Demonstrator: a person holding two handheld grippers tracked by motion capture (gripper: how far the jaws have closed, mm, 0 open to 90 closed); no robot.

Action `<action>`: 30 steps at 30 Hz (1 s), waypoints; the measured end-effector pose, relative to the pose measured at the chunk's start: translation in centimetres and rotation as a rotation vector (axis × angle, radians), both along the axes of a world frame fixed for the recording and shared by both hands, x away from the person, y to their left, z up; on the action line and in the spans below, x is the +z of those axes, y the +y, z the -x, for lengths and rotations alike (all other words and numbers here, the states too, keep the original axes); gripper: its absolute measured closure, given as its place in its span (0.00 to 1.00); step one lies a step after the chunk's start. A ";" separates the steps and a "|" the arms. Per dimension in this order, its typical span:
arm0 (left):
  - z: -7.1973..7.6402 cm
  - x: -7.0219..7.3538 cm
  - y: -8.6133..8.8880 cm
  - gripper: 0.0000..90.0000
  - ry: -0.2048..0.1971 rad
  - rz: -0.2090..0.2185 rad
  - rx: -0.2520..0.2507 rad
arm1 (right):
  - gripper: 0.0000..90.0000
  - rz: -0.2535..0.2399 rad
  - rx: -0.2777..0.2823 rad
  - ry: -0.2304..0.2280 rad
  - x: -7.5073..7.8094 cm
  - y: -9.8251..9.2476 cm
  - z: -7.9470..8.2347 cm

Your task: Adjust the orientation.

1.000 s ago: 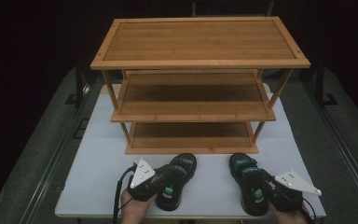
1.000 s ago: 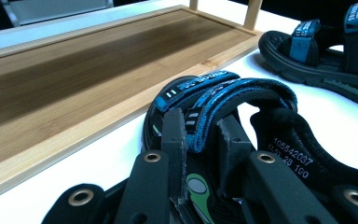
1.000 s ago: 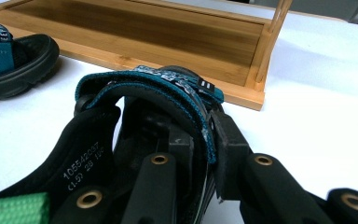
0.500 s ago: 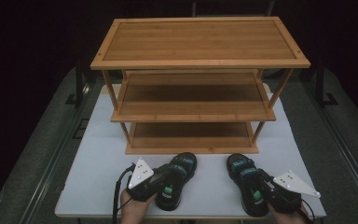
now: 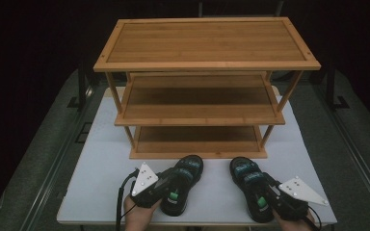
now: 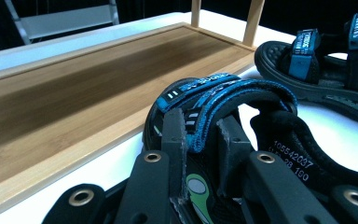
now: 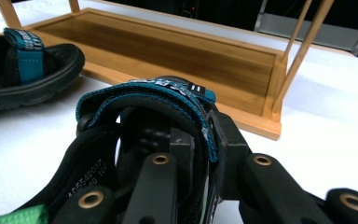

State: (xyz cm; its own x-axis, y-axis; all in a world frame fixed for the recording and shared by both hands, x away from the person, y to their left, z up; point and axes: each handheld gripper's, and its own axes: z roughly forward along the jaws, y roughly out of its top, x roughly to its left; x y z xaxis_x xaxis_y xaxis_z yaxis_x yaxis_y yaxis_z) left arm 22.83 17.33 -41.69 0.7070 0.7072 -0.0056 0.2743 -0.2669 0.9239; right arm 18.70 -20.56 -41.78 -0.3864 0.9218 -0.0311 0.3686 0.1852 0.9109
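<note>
Two black sandals with teal straps lie on the white table (image 5: 101, 183) in front of a three-tier bamboo rack (image 5: 197, 155), toes towards it. My left gripper (image 5: 169, 188) is shut on the left sandal (image 5: 187, 173); in the left gripper view my left gripper (image 6: 200, 135) pinches that sandal's blue strap (image 6: 223, 93). My right gripper (image 5: 265, 191) is shut on the right sandal (image 5: 244, 174); in the right gripper view my right gripper (image 7: 199, 137) clamps that sandal's teal strap (image 7: 144, 95). Both sandals rest on the table.
The rack's bottom shelf (image 6: 74, 93) lies bare just beyond the sandals, with thin corner posts (image 7: 298, 51) at its ends. The other sandal (image 6: 326, 70) lies close beside each held one. The table's front edge (image 5: 207, 222) runs right under my hands.
The right sandal and its gripper have slid slightly to the left. The left gripper and its sandal have not moved.
</note>
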 end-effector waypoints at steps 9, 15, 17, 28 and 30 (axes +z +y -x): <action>-0.2 0.5 0.0 0.85 -0.022 0.024 0.027 | 0.88 -0.010 0.002 -0.043 0.8 1.7 -0.4; -0.7 0.5 -0.4 0.85 -0.035 0.024 0.044 | 0.88 -0.007 0.002 -0.070 1.2 3.0 -1.1; -0.8 0.6 -0.5 0.85 -0.039 0.028 0.049 | 0.88 -0.005 0.005 -0.078 1.3 3.5 -1.4; -1.8 0.6 -1.5 0.85 -0.078 0.044 0.094 | 0.89 -0.010 0.000 -0.099 1.8 5.7 -3.1; -2.1 0.6 -1.7 0.85 -0.082 0.049 0.104 | 0.89 -0.008 -0.005 -0.101 1.8 6.0 -3.5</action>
